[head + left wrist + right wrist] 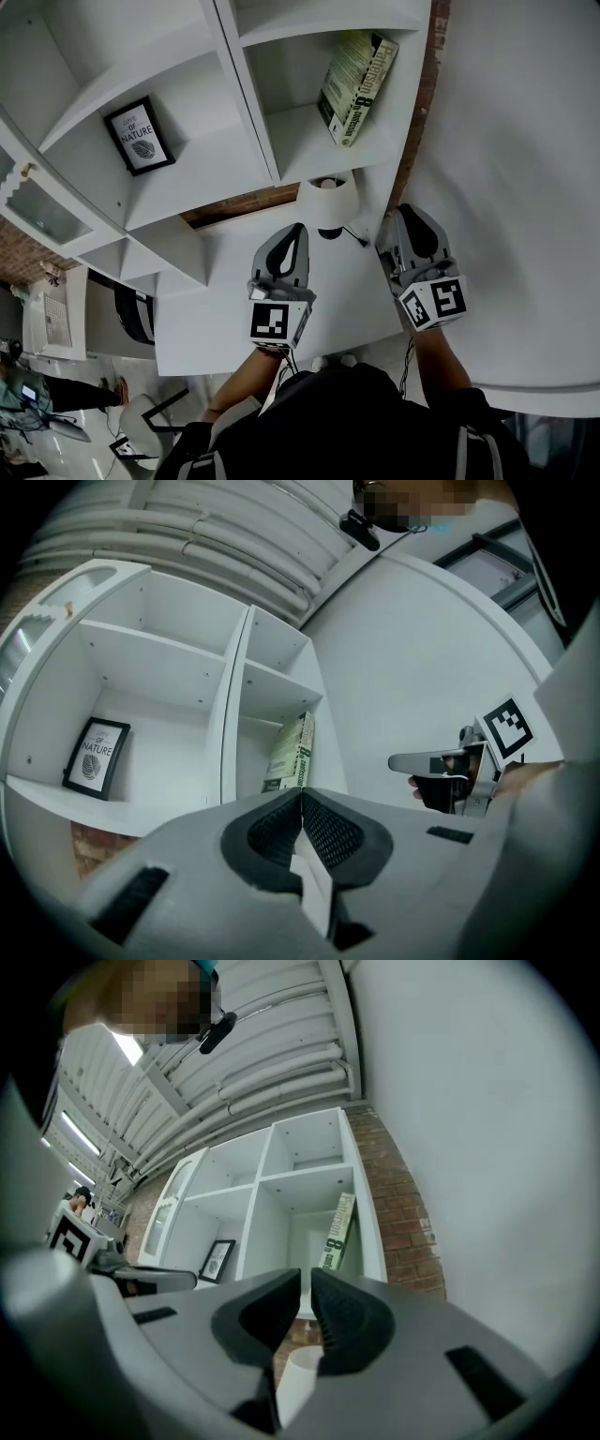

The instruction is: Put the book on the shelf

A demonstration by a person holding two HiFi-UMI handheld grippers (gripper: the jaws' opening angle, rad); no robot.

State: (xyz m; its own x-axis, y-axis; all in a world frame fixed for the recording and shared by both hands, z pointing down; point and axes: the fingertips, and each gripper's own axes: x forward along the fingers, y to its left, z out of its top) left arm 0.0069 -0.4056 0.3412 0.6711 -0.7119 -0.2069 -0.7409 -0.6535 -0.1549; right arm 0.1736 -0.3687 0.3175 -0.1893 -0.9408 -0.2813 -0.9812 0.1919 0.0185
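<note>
The white shelf unit [251, 89] fills the space ahead of both sets of jaws. Below it a white tabletop [211, 314] runs beneath the two grippers. The book [356, 86] is already in the shelf unit. It stands tilted in the lower right compartment with its top leaning toward the right wall, well beyond and above both jaw tips and touched by neither. A lamp [328, 202] sits between the two grippers, just ahead of their tips. A framed picture [139, 136] stands in the compartment far off to the left of the left jaws. The left gripper [296, 230] has its jaws pressed together on nothing, and the right gripper [401, 216] is likewise closed and empty. Judging from this, the placing step looks done and the task complete or nearly so. The next move calls only for drawing both hands clear without knocking the lamp, unless the leaning book needs straightening.
</note>
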